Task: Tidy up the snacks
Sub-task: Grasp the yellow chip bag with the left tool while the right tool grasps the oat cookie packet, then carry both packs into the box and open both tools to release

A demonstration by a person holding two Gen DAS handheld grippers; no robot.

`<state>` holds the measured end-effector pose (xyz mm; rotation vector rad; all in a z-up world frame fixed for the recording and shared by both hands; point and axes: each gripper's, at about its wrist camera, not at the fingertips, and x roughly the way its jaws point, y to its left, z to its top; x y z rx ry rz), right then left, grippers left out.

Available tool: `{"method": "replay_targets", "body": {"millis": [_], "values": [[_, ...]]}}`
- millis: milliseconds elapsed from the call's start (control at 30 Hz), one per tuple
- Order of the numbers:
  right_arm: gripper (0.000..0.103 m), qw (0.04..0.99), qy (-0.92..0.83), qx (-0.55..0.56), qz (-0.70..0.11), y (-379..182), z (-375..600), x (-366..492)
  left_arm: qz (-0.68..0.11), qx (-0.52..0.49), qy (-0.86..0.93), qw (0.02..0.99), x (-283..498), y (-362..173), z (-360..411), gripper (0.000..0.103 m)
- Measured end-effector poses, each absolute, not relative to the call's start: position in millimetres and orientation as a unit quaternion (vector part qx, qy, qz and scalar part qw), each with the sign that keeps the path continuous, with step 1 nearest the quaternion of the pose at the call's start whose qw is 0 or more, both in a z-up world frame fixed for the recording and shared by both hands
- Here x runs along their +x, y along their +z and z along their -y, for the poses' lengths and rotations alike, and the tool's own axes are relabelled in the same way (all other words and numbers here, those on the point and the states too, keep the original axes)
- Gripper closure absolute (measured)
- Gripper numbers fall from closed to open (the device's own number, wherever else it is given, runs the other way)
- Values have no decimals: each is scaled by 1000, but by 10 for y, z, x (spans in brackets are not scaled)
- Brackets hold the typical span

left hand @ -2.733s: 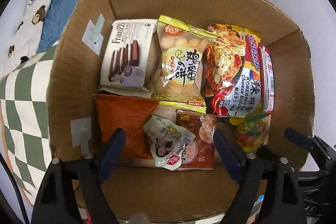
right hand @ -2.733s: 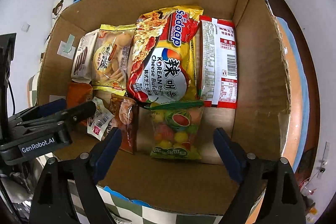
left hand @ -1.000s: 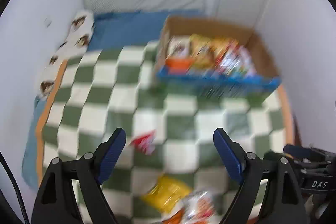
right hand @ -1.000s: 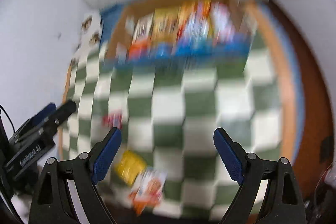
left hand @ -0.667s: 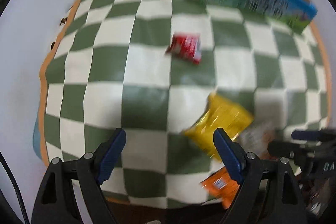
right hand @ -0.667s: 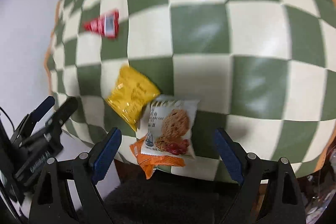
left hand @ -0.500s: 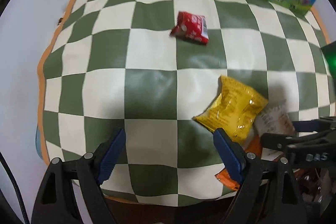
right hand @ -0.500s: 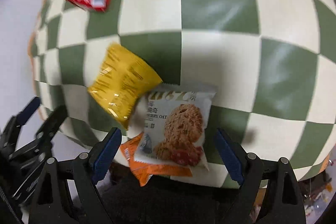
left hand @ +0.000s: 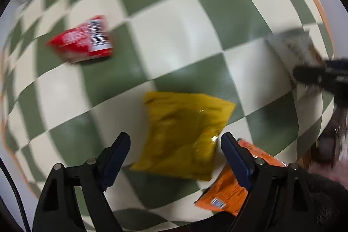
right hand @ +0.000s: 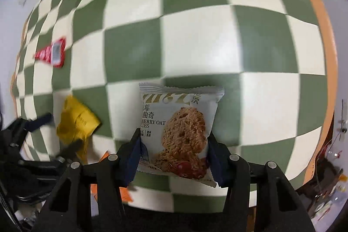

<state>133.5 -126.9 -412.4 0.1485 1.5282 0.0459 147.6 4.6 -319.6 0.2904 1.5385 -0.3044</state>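
While the left gripper (left hand: 175, 146) hangs wide over the yellow bag (left hand: 184, 136), the right gripper (right hand: 174, 148) just closed in — now pinching the cookie pack (right hand: 178, 132).

Left wrist view: straight down, close over the checked cloth (left hand: 174, 40).
Right wrist view: straight down too, just as close.
Shared: yellow packet (left hand: 184, 136), red packet (right hand: 52, 54), same cloth.

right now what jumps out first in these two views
The oat cookie packet sits dead centre, pinched by the right gripper, whose jaws have just been closing. Beside it, the left gripper hangs open over a yellow packet on the green-and-cream checked cloth; a red packet lies apart.
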Motion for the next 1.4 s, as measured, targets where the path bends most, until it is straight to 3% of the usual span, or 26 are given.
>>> {"method": "replay_targets", "body": {"millis": [33, 100, 167, 233, 300, 400, 967, 1100, 1333, 1400], "values": [[46, 721, 19, 72, -689, -4136, 1301, 1334, -696, 133, -133, 693, 1506, -3255, -21, 18], [45, 719, 22, 79, -690, -4182, 1342, 1314, -697, 120, -115, 697, 1575, -3291, -57, 38], [41, 718, 27, 85, -691, -4217, 1356, 1287, -698, 71, -83, 707, 1694, -3259, -218, 38], [22, 717, 34, 96, -689, -4249, 1368, 1284, -698, -3, -53, 714, 1811, -3207, -457, 38], [16, 717, 31, 108, -688, -4273, 1381, 1274, -702, -59, -40, 709, 1867, -3202, -628, 37], [16, 713, 20, 106, -693, -4320, 1374, 1292, -711, -98, -39, 696, 1870, -3244, -722, 35], [16, 704, -16, 83, -705, -4440, 1101, 1517, -696, -60, -27, 715, 1512, -3304, -533, 38], [20, 707, -19, 70, -704, -4494, 1171, 1590, -692, -61, -23, 719, 1566, -3227, -609, 42], [48, 719, -25, 47, -693, -4498, 1173, 1374, -684, -56, -34, 727, 1493, -3058, -606, 53], [49, 724, -15, 49, -688, -4421, 1160, 1353, -677, -60, -41, 732, 1501, -2916, -556, 54]]}}
